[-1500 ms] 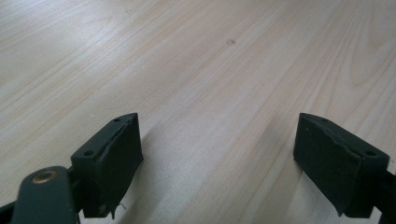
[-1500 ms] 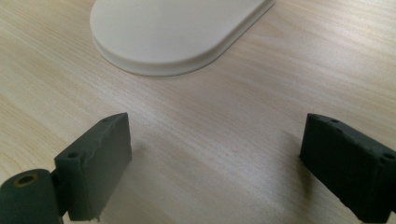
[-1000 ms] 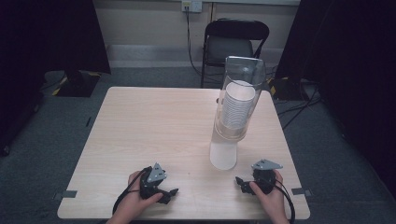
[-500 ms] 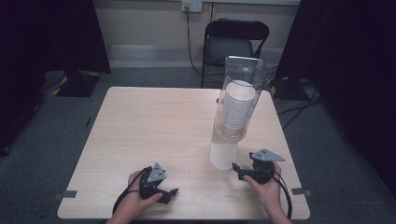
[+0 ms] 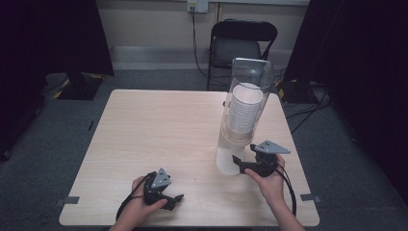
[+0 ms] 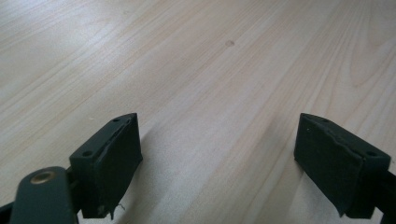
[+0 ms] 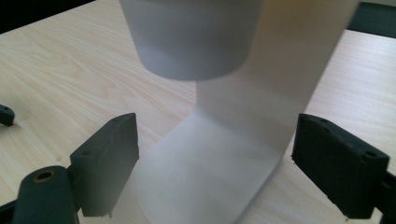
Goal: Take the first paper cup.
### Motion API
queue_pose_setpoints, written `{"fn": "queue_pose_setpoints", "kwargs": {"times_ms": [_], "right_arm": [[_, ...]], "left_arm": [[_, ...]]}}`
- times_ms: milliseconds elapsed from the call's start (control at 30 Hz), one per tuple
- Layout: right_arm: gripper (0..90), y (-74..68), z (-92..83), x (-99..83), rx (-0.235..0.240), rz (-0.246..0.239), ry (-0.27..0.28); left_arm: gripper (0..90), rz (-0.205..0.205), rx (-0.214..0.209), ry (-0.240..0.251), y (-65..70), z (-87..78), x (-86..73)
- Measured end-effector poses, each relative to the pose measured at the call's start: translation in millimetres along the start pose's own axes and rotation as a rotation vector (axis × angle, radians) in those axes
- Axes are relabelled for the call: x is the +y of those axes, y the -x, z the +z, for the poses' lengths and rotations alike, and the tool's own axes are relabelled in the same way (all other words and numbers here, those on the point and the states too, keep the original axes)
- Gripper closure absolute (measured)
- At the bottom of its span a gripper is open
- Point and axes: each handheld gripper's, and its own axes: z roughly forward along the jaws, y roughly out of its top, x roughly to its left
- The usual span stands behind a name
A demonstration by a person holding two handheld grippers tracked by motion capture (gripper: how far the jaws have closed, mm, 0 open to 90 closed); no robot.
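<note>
A dim room with dark curtains, a folding chair (image 5: 243, 45) against the far wall and grey carpet surrounds the pale wooden surface (image 5: 159, 125). Standing on the surface toward its right side is a tall clear cup dispenser (image 5: 243, 113), upright, its long axis vertical, with a stack of white cups (image 5: 244, 111) inside and the lowest cup (image 7: 194, 37) hanging out of the bottom above a frosted base (image 7: 219, 158).

The right tool (image 5: 240, 162) sits just beside that base, on the side nearer the person, and points across at it. In the right gripper view the lowest cup hangs above and straight ahead of the jaws, and the base fills the gap between them without either pad pressing on it. The jaws have just been closing a little from their widest and now stand apart, gripping nothing. To take the cup, the tool would likely have to lift further, since the cup's lower end sits above the line of the pads.

The left tool (image 5: 175, 199) rests low on the near left of the surface, well apart from the dispenser, jaws spread wide over bare wood. The right hand (image 5: 269, 180) is plainly the nearer one.

The cup's rim is cut off at the top of the right gripper view, so how firmly the dispenser holds it is hard to judge. The frosted wall blurs whatever lies behind it.
</note>
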Motion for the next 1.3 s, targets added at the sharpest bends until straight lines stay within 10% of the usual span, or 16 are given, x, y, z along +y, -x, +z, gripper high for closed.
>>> {"fn": "queue_pose_setpoints", "kwargs": {"times_ms": [667, 1300], "right_arm": [[20.2, -3.1, 10.9, 32.0, 0.031, 0.0, 0.077], [35.5, -3.5, 16.6, 25.6, 0.059, -0.005, 0.132]], "left_arm": [[14.4, 0.0, 0.0, 0.0, -0.1, 0.0, 0.0], [14.4, 0.006, -0.001, -0.011, -0.8, -0.3, 0.2]]}}
